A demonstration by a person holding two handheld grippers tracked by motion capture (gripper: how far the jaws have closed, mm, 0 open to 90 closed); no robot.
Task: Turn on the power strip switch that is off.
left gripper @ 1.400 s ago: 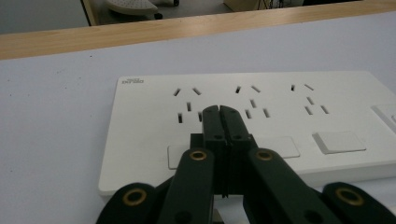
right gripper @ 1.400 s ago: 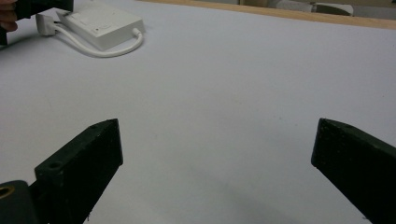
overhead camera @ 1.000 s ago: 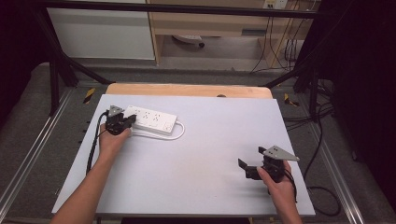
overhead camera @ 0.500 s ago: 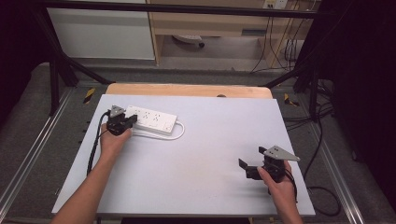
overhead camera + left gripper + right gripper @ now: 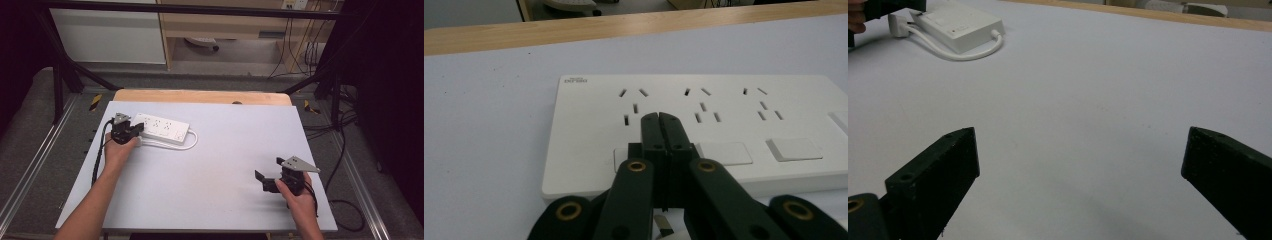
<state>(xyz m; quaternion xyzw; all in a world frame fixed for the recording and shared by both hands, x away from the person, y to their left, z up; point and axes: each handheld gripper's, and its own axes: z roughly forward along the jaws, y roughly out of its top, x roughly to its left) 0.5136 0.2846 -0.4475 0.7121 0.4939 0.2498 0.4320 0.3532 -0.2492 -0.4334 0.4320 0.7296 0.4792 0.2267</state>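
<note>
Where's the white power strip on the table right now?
In the high view the power strip lies on the far left part of the table, beside the left gripper, whose shut fingers rest over its near edge by a switch.

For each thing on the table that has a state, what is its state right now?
Power strip: flat on the table, sockets facing up, nothing plugged in.
Its white cable: curved in a loop beside the strip, lying on the table.
Left claw: shut, tips over the strip's first switch; whether they press it cannot be told.
Right claw: open wide, nothing between the jaws.
</note>
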